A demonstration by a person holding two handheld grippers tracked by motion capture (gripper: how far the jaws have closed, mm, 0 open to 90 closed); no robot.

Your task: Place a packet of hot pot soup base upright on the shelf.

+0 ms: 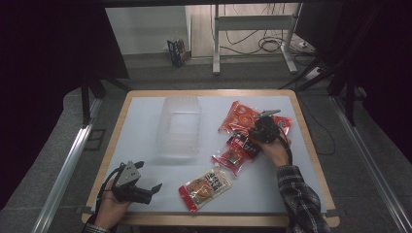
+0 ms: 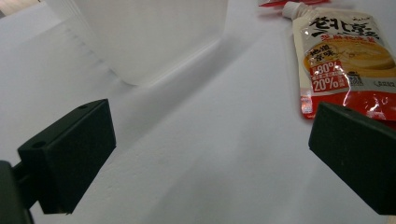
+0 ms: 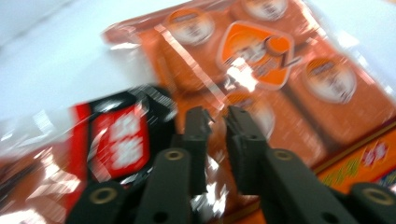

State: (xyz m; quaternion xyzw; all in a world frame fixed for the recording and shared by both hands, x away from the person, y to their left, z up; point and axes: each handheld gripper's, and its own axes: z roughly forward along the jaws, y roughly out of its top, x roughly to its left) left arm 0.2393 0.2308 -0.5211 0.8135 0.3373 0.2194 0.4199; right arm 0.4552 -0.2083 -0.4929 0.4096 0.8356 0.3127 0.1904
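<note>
Orange snack pack: I see right gripper over it, jaws nearly together, grip unclear. Left gripper spread wide near sauce pouch.

Pretty blurry, but the right gripper had its jaws nearly together over the orange snack packet, with a red-and-black packet just left of it.

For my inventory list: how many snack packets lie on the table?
4, perhaps more hidden: orange packet far right, another behind the right hand-held gripper, red-black packet centre, pouch near.
</note>
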